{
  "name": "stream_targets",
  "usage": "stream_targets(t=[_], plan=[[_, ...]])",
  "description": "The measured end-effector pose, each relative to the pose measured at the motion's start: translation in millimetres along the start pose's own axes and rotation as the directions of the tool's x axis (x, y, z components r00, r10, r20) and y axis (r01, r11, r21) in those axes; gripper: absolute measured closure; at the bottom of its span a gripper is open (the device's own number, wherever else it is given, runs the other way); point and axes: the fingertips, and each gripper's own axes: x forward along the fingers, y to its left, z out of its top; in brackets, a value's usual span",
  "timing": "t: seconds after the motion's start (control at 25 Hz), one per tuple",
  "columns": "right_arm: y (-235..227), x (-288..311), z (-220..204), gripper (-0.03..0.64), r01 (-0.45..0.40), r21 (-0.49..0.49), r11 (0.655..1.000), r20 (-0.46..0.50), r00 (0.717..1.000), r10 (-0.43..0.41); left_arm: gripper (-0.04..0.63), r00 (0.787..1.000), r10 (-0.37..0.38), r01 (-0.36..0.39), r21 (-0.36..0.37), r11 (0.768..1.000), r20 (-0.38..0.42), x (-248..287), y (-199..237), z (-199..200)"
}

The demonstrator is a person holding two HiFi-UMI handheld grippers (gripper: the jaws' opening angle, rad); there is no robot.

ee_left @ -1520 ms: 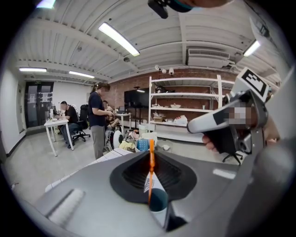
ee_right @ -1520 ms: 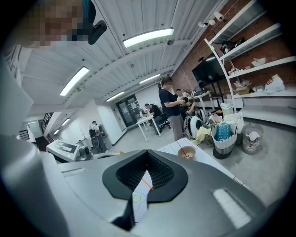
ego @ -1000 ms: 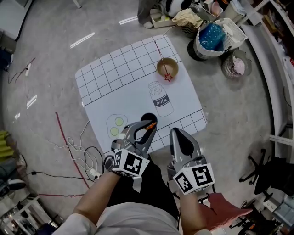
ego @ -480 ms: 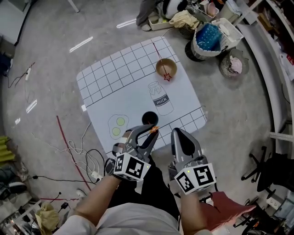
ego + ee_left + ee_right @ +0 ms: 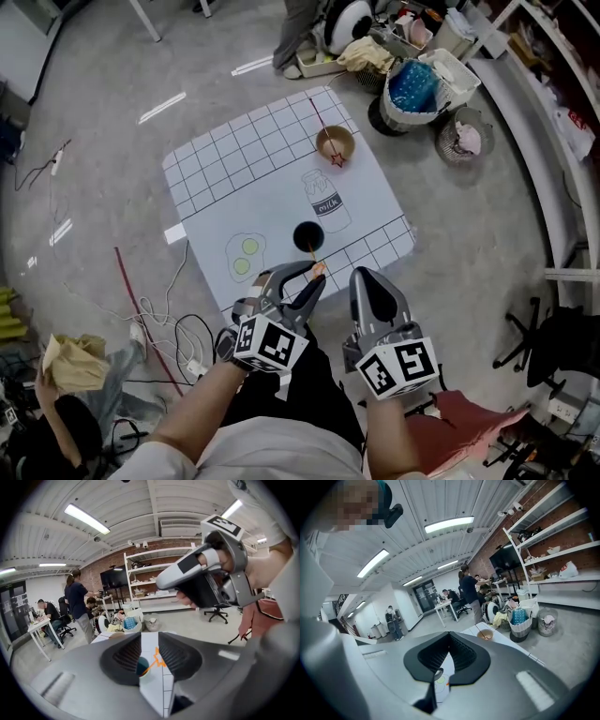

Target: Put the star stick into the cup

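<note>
While the left gripper (image 5: 298, 277) hangs over the near edge of the table (image 5: 234, 159), its jaws stand a little apart, and its own view shows a narrow strip of white gridded mat (image 5: 272, 192) between them. The orange star stick (image 5: 316, 262) lies just ahead of those jaws. Its star end sits in the gap, close against the right-hand jaw, though whether it touches that jaw I cannot tell. Its long axis runs forward from the jaw tips and slightly to their left, so the plain end points away from the gripper at the dark cup (image 5: 307, 236). That end reaches the cup's near rim; whether it rests inside is not clear. The cup stands upright straight out in front of the left jaws, near them. The right gripper (image 5: 367, 277) is held beside the left one, its jaws closed together at the tips with nothing between them. Well beyond both pairs of jaws, a tan bowl (image 5: 334, 141) holds a red star stick (image 5: 338, 159), whose thin shaft leans out past the far rim.
</note>
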Motion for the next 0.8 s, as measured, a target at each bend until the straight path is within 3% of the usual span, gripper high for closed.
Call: stream_targets(t=[0.24,0.44,0.8], plan=[[42.6,-17.9,-3.8,0.604,0.006,-0.017,1.000,0.031,0.999,-0.005,0.522,0.999,0.001,0.000,-0.037,0.999,0.035,-49.1,-2.3,-2.5],[37.8,-24.6,13.7,0.604,-0.013,-0.032,0.999,0.042,0.999,0.014,0.523,0.998,0.009,-0.002,-0.092,0.996,0.069,-50.1,-2.9,27.7],[85.6,-44.5,14.7,0.604,-0.047,-0.071,0.996,0.062,0.997,0.051,0.529,0.986,0.056,-0.029,-0.171,0.985,0.156,-111.4,3.5,59.0]])
